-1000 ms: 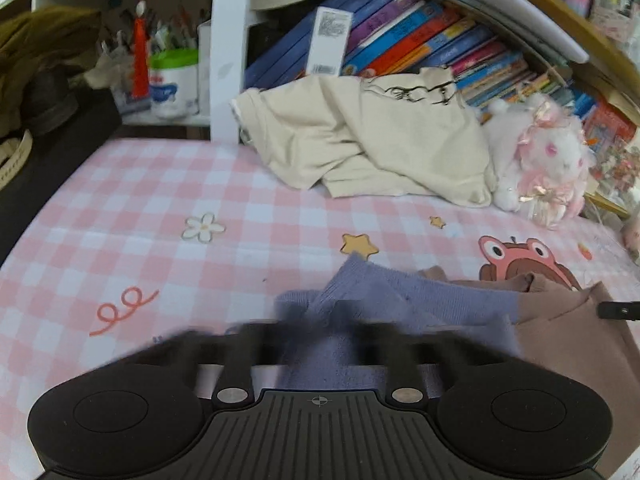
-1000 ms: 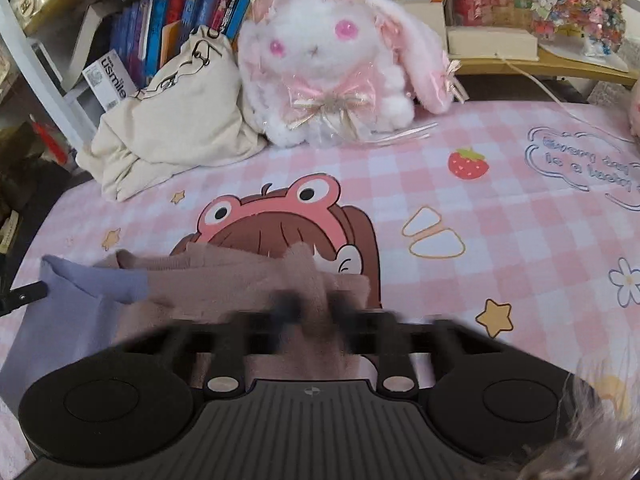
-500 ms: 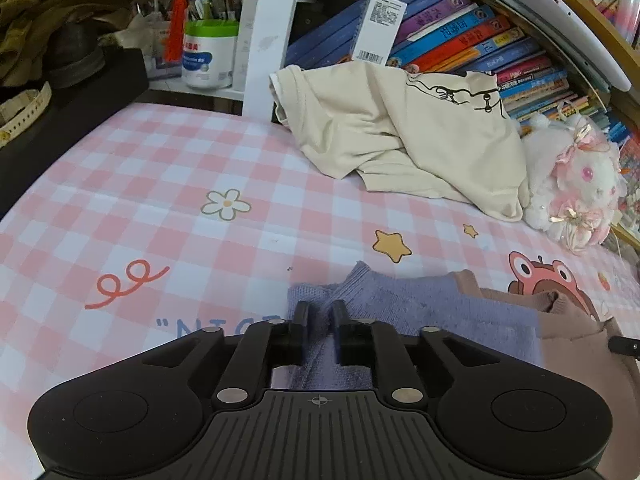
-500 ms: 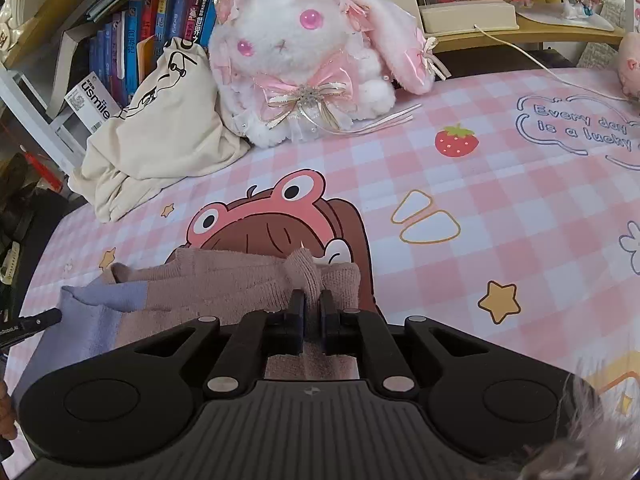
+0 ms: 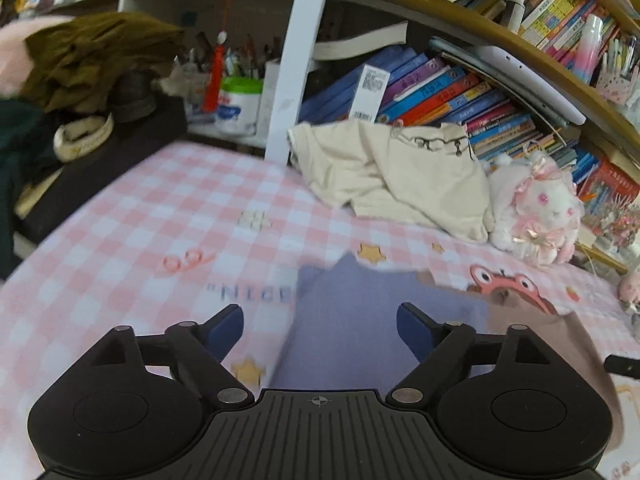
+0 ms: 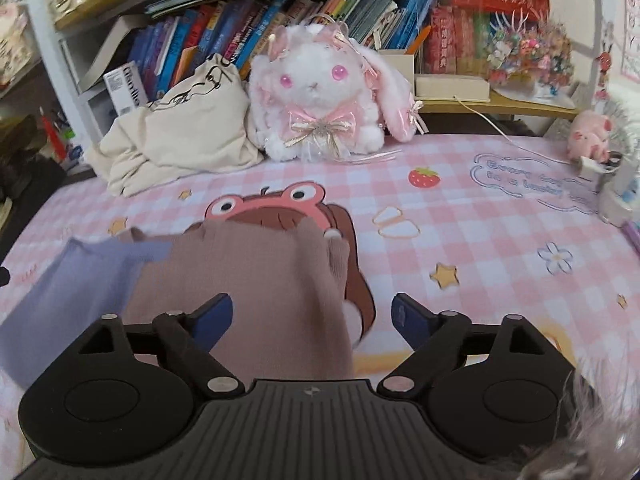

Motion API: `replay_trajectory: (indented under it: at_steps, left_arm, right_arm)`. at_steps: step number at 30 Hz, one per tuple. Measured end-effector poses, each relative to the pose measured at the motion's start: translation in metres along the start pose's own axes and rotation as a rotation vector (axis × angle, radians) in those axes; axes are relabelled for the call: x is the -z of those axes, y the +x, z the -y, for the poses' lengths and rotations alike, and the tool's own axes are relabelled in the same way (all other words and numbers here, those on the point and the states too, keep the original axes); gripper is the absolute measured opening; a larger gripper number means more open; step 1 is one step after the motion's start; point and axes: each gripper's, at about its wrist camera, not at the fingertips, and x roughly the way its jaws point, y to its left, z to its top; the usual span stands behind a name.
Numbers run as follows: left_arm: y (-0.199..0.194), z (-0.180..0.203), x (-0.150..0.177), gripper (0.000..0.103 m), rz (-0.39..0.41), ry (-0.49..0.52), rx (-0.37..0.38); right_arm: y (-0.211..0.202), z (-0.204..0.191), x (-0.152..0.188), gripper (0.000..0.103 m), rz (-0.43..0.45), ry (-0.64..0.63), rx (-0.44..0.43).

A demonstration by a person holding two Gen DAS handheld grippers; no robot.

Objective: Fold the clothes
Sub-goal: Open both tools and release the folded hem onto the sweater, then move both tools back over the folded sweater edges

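Observation:
A knit garment, lilac on one half and dusty brown-pink on the other, lies folded on the pink checked table cover. My left gripper hangs just above the lilac part, its jaws opening wide, the cloth below them and touching neither pad. My right gripper stands over the brown-pink part with jaws opening too, its pads clear of the fabric. The lilac half shows at the left of the right wrist view. A crumpled cream shirt lies at the back by the books.
A white plush rabbit sits at the back next to the cream shirt. Shelves of books line the rear edge. A white shelf post, a pen cup and dark clothes stand back left. A cable and small pink toy lie at the right.
Both grippers were shut on the garment's edge and have let go, jaws swinging wide apart. Both have drawn back and up a little; the garment now lies flat on the table.

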Motion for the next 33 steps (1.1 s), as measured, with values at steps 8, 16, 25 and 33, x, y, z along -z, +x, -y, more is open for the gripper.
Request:
replay_trajectory:
  at_steps: [8, 16, 25, 33]
  left_arm:
    - [-0.031, -0.011, 0.037, 0.09, -0.059, -0.076, 0.002]
    - [-0.048, -0.005, 0.068, 0.092, -0.125, -0.042, -0.035]
    - [-0.056, 0.015, 0.097, 0.093, -0.174, 0.036, -0.031]
    - [-0.053, 0.031, 0.1, 0.093, -0.185, 0.037, -0.054]
  right_arm:
    - [-0.024, -0.025, 0.045, 0.093, -0.047, -0.051, 0.028]
    - [-0.046, -0.052, 0.082, 0.094, -0.089, -0.092, 0.1]
    - [-0.067, -0.065, 0.108, 0.094, -0.116, -0.115, 0.11]
    - [-0.07, -0.058, 0.105, 0.094, -0.098, -0.167, 0.08]
